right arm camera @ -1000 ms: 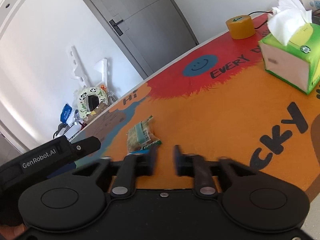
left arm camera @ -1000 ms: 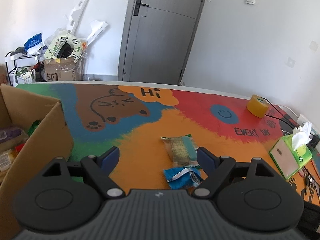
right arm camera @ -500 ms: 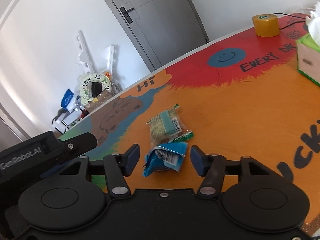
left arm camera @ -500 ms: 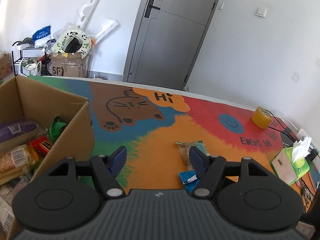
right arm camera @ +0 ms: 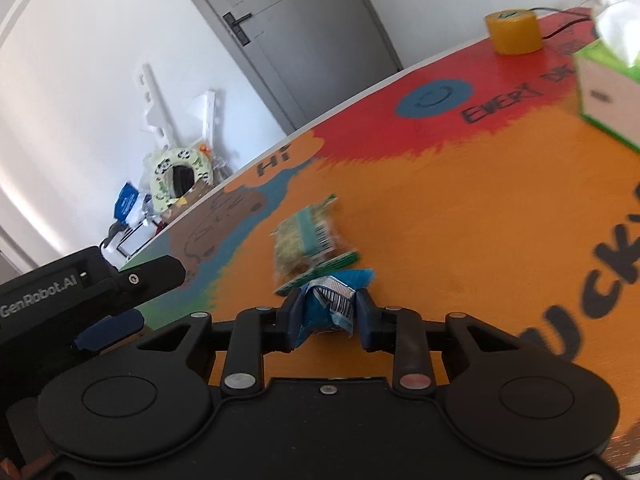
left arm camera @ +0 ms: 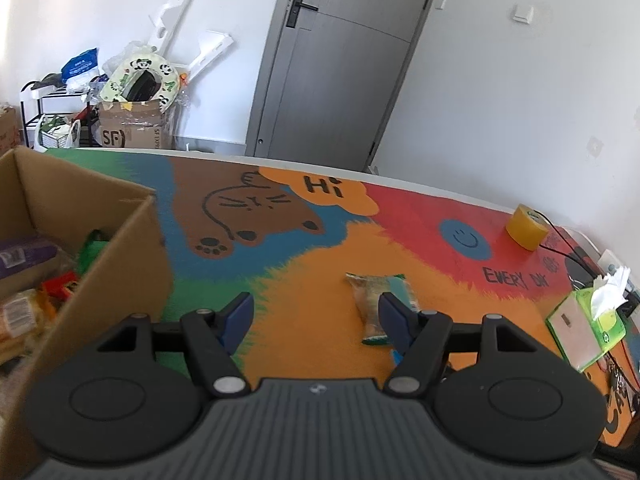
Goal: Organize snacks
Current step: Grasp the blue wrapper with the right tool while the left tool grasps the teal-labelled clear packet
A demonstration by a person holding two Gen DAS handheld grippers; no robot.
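A blue snack packet is pinched between the pads of my right gripper, whose jaws are closing on it low over the orange part of the mat. Just beyond it lies a clear and green snack packet flat on the mat. In the left wrist view that same green packet shows beside the right finger of my left gripper, which stands open with nothing between its fingers. At the left is an open cardboard box holding several snack packs.
A green tissue box sits at the table's right edge, with a yellow tape roll and a black cable behind it. The colourful cat mat covers the table. A grey door and floor clutter stand beyond the far edge.
My right gripper opened around the blue packet, then closed on it. The left gripper's jaws narrowed and its view swung left, bringing more of the cardboard box into sight.
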